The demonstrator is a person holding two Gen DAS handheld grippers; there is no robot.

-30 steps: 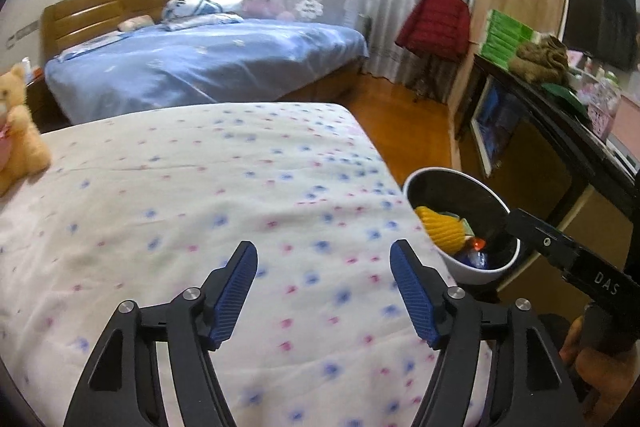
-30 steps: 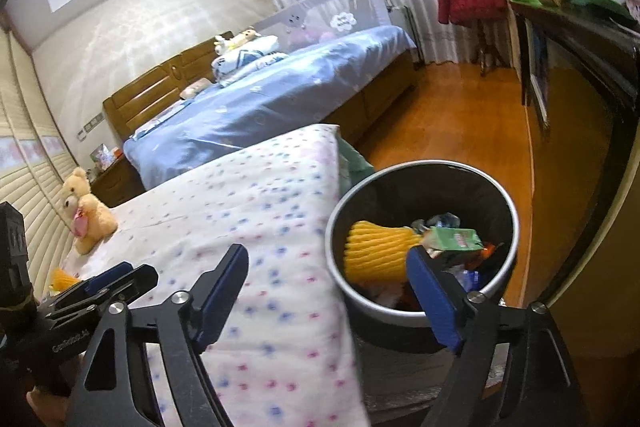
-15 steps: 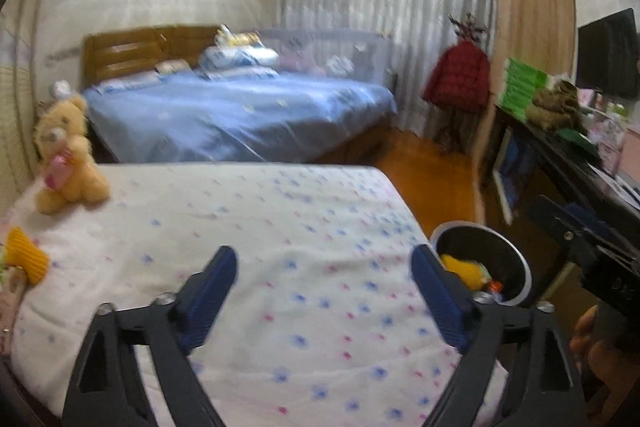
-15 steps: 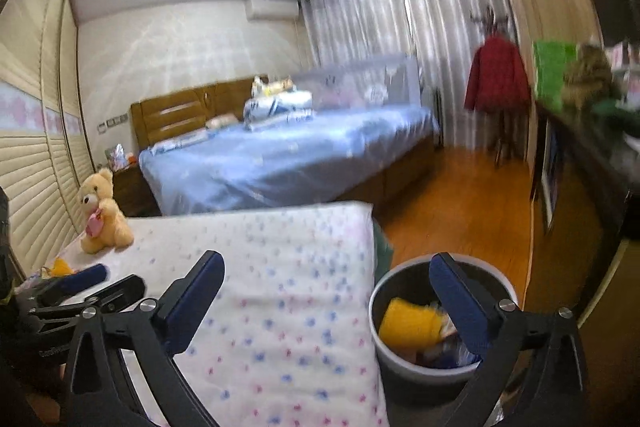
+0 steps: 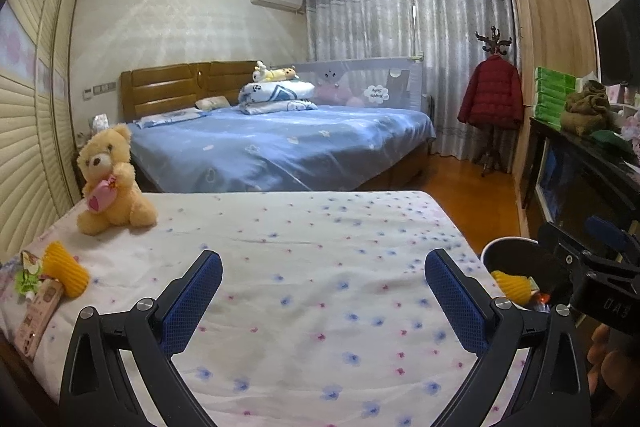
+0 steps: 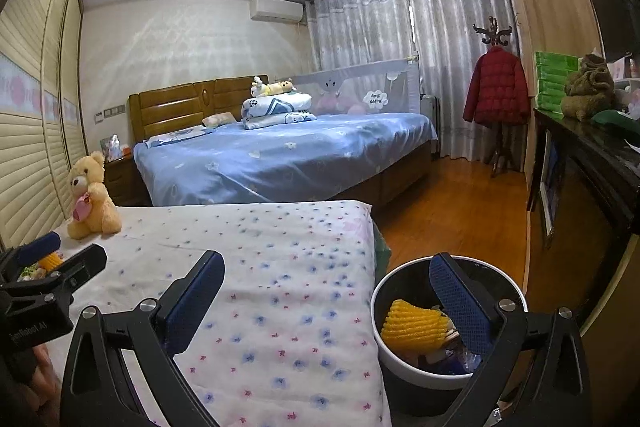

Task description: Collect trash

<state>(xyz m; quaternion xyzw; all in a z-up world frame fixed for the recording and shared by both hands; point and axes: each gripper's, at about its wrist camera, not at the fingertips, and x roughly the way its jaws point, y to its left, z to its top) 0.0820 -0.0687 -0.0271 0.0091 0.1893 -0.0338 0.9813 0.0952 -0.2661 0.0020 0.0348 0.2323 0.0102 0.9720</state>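
I have the bed with the dotted sheet (image 5: 304, 267) filling most of both views, its far right corner just above the white-rimmed bin (image 6: 448, 311) that stands on the floor against that side. The bin already holds a yellow foam net (image 6: 412, 323) and some wrappers I cannot make out. Over at the bed's left edge, near the front corner, lies what I judge to be the remaining trash: another yellow foam sleeve (image 5: 66, 269), a pale pink carton (image 5: 38, 315) touching it, and a small green-printed wrapper (image 5: 26, 277). The teddy bear (image 5: 110, 181) sits further back along that same edge and is no trash. My left gripper (image 5: 322, 291) is just finishing opening, fingers fully released with only sheet between them; my right gripper (image 6: 326, 297) stands released too, nothing between its pads, one finger over the bin's rim. The risks I see from here: the pile is bunched, so a pinch could catch the sheet or take only one piece; the foam sleeve looks soft and may squash and slip; and the carton lies close to the bed's edge, so a nudge could tip it to the floor.
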